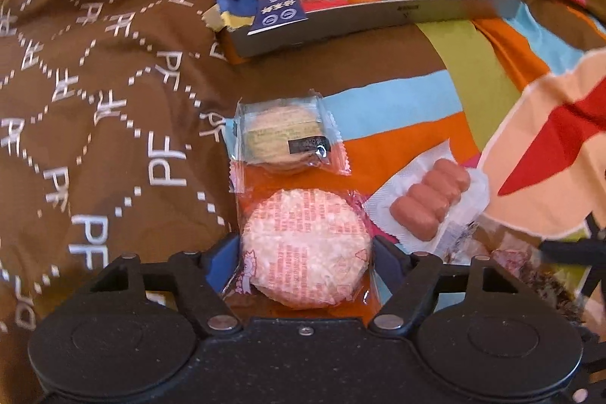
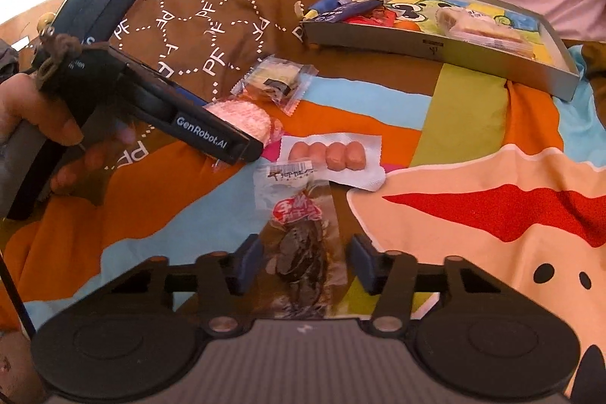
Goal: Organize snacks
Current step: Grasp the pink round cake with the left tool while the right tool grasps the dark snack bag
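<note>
Left wrist view: tray [image 1: 397, 13], ahead of the left claw [image 1: 306, 248], already holds some snacks; rice cracker [image 1: 306, 247] sits between its open jaws, ungripped; right claw [image 2: 301, 262], open, straddles a jerky packet [image 2: 303, 245]; sausages [image 1: 430, 205], biscuit [image 1: 282, 135] remain outside

A: Bright, warm daylight; colours look oversaturated, and the upper left corner of the right wrist view is blown out white

B: Strong fisheye bending at the edges. The tray [image 1: 447, 11] rim curves, and the clear wrappers glint. Shadows are soft, the far right is blurry
</note>
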### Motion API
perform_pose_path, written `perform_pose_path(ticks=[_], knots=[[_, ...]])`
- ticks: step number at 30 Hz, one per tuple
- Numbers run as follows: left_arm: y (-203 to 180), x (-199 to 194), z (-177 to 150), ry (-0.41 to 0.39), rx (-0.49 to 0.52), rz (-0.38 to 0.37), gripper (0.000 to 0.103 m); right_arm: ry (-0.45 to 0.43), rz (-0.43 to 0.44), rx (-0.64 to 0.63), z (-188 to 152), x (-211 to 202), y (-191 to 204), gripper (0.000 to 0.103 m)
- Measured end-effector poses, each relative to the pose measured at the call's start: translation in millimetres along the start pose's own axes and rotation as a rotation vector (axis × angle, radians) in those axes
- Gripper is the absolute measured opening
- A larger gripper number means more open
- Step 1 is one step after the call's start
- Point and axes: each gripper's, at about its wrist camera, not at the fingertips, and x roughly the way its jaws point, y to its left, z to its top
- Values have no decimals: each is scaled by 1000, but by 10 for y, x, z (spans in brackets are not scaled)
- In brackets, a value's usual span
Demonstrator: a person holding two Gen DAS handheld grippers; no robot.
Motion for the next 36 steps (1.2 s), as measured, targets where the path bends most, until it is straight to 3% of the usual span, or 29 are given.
perform_pose_path(ticks=[9, 13, 23, 27, 30, 32, 36], knots=[[-171, -189, -201, 39, -57, -101, 76, 32, -110, 19, -2, -105, -181, 52], [-295, -260, -269, 42, -45, -135, 76, 49, -90, 74, -5, -108, -303, 53], [-269, -208, -303, 64, -35, -159, 83, 82, -35, 51, -27, -66, -338, 79], [-317, -203, -310, 66, -2, -149, 83, 89, -35, 37, -40, -42, -324, 79], [-339, -202, -302, 71, 5, -148, 79, 88, -46, 13, -49, -38, -282, 73], [-361, -214, -299, 69, 15, -147, 77, 85, -51, -1, -54, -46, -255, 62], [-389, -243, -312, 61, 14, -136, 75, 82, -67, -10, -56, -49, -227, 50]])
